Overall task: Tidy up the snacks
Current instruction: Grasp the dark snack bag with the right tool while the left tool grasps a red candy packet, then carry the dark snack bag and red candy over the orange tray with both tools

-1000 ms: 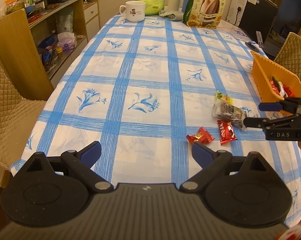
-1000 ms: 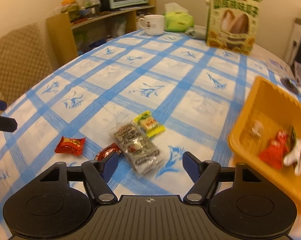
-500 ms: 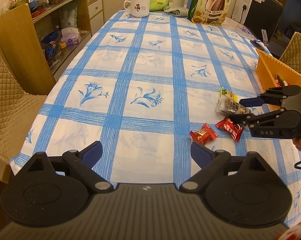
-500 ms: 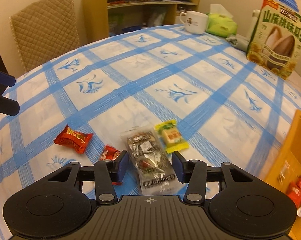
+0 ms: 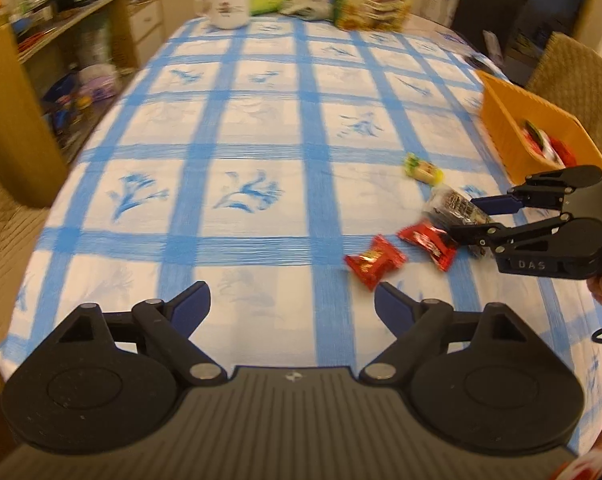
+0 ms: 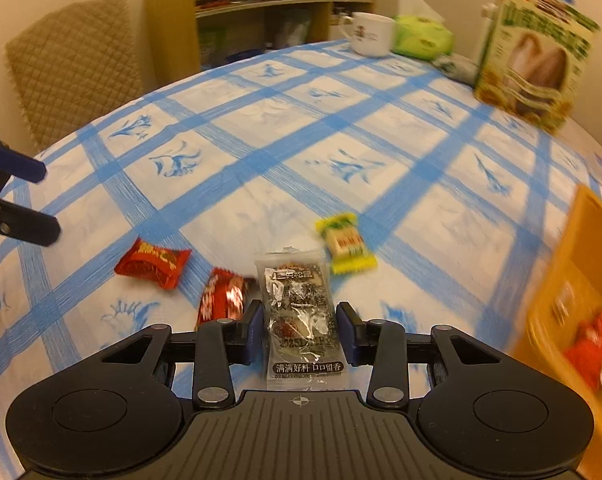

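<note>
The surface (image 5: 261,128), under a white cloth checked with blue bands and blue flower prints, carries everything. At its far end stands a tall green and yellow snack box (image 6: 535,56) printed with large seeds; its lettering is too blurred to read. A white ceramic mug (image 6: 371,34) with a small picture sits toward eleven o'clock of that box, a lime-green tissue pack (image 6: 421,40) between them.

At the surface's three o'clock edge in the left wrist view lies the orange plastic basket (image 5: 509,132), holding red-wrapped snacks and something white and green; blur keeps me from counting them.

The right gripper (image 6: 299,334), marked "DAS" on its body, is closing its blue-padded fingers around a clear and black cellophane snack packet (image 6: 299,316). The packet lies between the pads, which look just short of its edges, though the angle makes contact hard to judge. White characters run along its bottom strip, and a date starting "2025" shows mid-packet.

The left gripper (image 5: 291,300) has its fingers wide apart and closing, with only cloth between them.

At ten o'clock of the packet, just beside it, is a red foil candy (image 6: 223,298); further toward nine lies a red pillow-shaped candy with gold print (image 6: 153,262). At one o'clock sits a yellow and green wrapped sweet (image 6: 345,242).
</note>
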`<state>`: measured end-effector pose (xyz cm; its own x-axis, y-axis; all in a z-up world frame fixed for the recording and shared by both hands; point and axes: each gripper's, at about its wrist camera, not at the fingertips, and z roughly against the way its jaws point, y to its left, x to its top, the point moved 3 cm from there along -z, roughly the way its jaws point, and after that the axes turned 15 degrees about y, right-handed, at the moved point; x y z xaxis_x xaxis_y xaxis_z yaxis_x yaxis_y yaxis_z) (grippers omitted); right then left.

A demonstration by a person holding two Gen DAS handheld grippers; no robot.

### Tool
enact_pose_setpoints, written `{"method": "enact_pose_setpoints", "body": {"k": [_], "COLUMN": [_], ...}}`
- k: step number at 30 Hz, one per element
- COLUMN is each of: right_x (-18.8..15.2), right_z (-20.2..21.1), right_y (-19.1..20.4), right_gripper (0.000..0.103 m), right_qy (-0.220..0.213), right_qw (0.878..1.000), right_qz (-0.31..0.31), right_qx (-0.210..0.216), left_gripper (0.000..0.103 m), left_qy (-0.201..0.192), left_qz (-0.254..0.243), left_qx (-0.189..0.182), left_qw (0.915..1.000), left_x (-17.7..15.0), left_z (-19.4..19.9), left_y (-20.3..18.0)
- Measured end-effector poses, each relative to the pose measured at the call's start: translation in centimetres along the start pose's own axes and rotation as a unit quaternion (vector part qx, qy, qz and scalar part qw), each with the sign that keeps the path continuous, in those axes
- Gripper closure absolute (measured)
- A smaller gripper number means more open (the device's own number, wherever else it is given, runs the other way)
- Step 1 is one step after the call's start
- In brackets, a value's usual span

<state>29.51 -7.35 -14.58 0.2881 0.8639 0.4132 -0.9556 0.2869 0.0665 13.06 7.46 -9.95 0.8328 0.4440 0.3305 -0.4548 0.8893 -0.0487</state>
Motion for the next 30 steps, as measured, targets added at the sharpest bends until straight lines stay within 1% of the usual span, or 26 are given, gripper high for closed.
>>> {"method": "enact_pose_setpoints", "body": {"k": [2,5,9,12,13,14,15,16,17,19,22,24,28,30], "right_x": [-1.0,-2.7,-5.0,-6.7,-7.2,-7.7,-8.2,-8.7,-9.0,-9.7,-10.4,-10.5,-10.5,-10.4], "right_z": [0.5,1.4,2.6,3.5,3.8,4.1,4.3,4.6,4.8,5.2,5.6,5.7,5.7,5.6], "right_y": [-0.4,-0.9,-1.6,-2.1,-2.3,-2.5,-2.6,-2.8,-2.9,-3.1,-3.2,-3.1,-2.8,-2.8], "right_gripper": [0.063,0.063,0.063,0.063,0.063,0.063,0.063,0.063,0.063,0.063,0.063,0.063,0.063,0.063], "right_qy": [0.004,0.007,0.010,0.011,0.011,0.011,0.011,0.011,0.011,0.011,0.010,0.010,0.010,0.010], "right_qw": [1.000,0.998,0.994,0.989,0.987,0.985,0.984,0.982,0.980,0.977,0.974,0.974,0.973,0.973], "right_qz": [-0.024,-0.060,-0.111,-0.146,-0.156,-0.167,-0.178,-0.187,-0.196,-0.211,-0.223,-0.226,-0.227,-0.226], "right_qx": [-0.006,-0.010,-0.019,-0.025,-0.026,-0.028,-0.030,-0.031,-0.031,-0.031,-0.030,-0.031,-0.035,-0.039], "left_gripper": [0.018,0.023,0.035,0.038,0.043,0.046,0.052,0.059,0.063,0.071,0.073,0.074,0.082,0.083], "left_qy": [0.001,0.004,0.005,0.005,0.007,0.009,0.011,0.012,0.013,0.017,0.027,0.030,0.033,0.034], "left_qz": [-0.029,-0.068,-0.120,-0.153,-0.163,-0.172,-0.180,-0.187,-0.191,-0.194,-0.195,-0.187,-0.153,-0.142], "left_qx": [-0.001,-0.007,-0.010,-0.008,-0.008,-0.007,-0.005,-0.005,-0.007,-0.012,-0.019,-0.020,-0.029,-0.032], "left_qw": [0.9996,0.9976,0.9928,0.9881,0.9865,0.9850,0.9836,0.9823,0.9814,0.9808,0.9803,0.9817,0.9873,0.9888], "left_x": [0.3,0.9,1.9,2.6,2.8,3.0,3.1,3.2,3.3,3.4,3.5,3.4,3.2,3.0], "left_z": [-0.7,-1.9,-3.1,-4.0,-4.3,-4.5,-4.8,-5.0,-5.1,-5.3,-5.5,-5.5,-5.3,-5.2], "left_y": [-0.9,-2.1,-3.8,-4.6,-4.8,-5.1,-5.3,-5.4,-5.5,-5.6,-5.8,-5.8,-5.3,-5.1]}}
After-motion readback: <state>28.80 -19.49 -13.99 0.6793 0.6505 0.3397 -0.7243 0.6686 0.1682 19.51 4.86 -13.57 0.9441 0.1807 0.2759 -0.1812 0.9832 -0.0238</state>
